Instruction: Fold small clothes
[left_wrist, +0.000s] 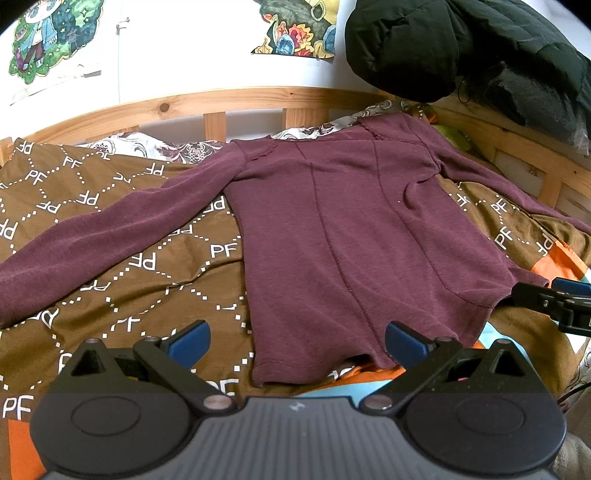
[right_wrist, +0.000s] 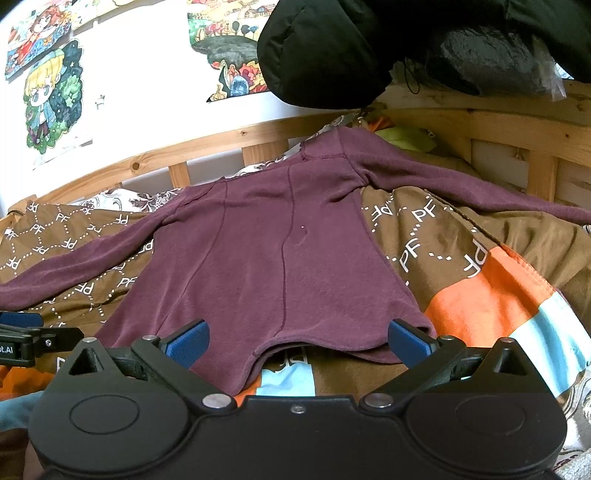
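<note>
A maroon long-sleeved top (left_wrist: 332, 229) lies spread flat on a brown patterned blanket (left_wrist: 110, 288), collar at the far side, sleeves stretched out left and right. My left gripper (left_wrist: 297, 341) is open, hovering at the hem's left corner with nothing between its blue pads. In the right wrist view the same top (right_wrist: 266, 258) fills the middle. My right gripper (right_wrist: 297, 341) is open over the hem's right part, holding nothing. The right gripper's fingers (left_wrist: 554, 301) show at the right edge of the left wrist view, beside the hem.
A wooden bed rail (left_wrist: 221, 99) runs along the far side and the right. A black padded jacket (left_wrist: 461, 48) hangs over the right corner. Posters (right_wrist: 48, 99) are stuck on the white wall. The blanket has orange and light-blue patches (right_wrist: 498, 306) near the front.
</note>
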